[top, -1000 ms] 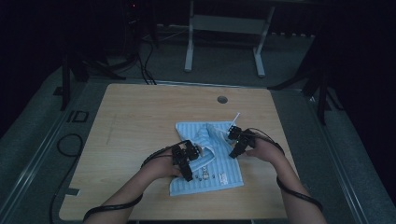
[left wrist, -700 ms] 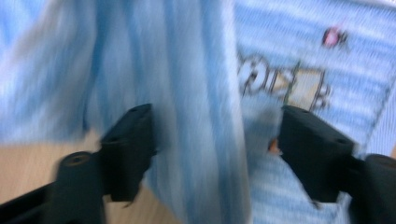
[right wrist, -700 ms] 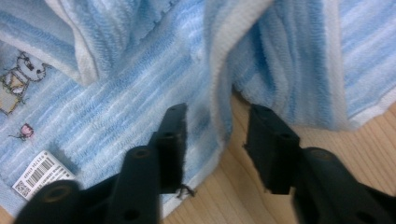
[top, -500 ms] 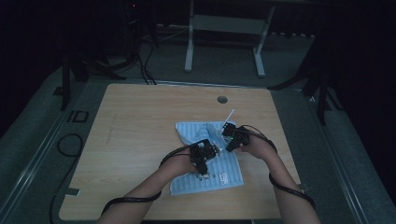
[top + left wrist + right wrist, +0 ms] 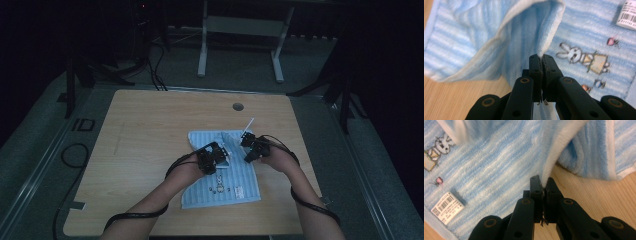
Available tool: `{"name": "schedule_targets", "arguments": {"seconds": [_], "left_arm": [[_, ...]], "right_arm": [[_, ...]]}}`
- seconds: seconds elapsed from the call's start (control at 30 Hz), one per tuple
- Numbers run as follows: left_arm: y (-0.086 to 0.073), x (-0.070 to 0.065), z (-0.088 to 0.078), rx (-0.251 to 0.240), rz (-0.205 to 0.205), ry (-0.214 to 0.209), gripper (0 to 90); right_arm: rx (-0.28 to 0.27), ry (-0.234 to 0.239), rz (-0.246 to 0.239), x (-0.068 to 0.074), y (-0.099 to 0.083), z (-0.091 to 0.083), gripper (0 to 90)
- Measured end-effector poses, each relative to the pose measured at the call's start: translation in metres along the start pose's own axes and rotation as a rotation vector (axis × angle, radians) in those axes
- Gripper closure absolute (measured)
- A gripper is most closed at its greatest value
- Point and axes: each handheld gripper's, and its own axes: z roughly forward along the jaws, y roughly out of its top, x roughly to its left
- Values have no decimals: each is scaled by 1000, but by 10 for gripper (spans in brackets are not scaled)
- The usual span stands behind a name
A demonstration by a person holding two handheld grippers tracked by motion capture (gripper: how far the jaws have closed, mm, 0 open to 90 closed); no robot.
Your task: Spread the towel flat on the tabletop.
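Blue striped towel (image 5: pixel 220 177) lies on table, far edge seemingly lifted.

Loads of bare desk (image 5: pixel 150 130) along the left edge and far edge, so a hand can pass there easily. In the way: the blue towel (image 5: pixel 235 187) toward the near right corner, a white swab (image 5: pixel 248 124) just past it, and a grommet hole (image 5: pixel 238 106) near the far edge
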Motion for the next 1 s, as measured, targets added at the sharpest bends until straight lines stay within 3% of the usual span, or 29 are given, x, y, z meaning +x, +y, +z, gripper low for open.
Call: {"name": "schedule_targets", "arguments": {"seconds": [0.3, 0.43, 0.6, 0.7, 0.77, 1.0], "left_arm": [[-29, 19, -18, -38, -96, 38, 864], [-46, 30, -23, -56, -159, 48, 864], [-65, 42, -19, -84, -240, -12, 862], [-73, 42, -11, -99, -284, -34, 854], [-77, 41, -6, -92, -294, -43, 846], [-84, 31, 6, -51, -267, -59, 846]], "right_arm": [[-26, -28, 6, 2, -22, -11, 872], [-43, -32, 15, 2, -33, -16, 872], [-75, -1, 23, 3, -47, -20, 871], [-97, 13, 15, 9, -55, -21, 870], [-93, 8, 13, 15, -59, -19, 870], [-45, 12, -10, 35, -78, 0, 841]]}}
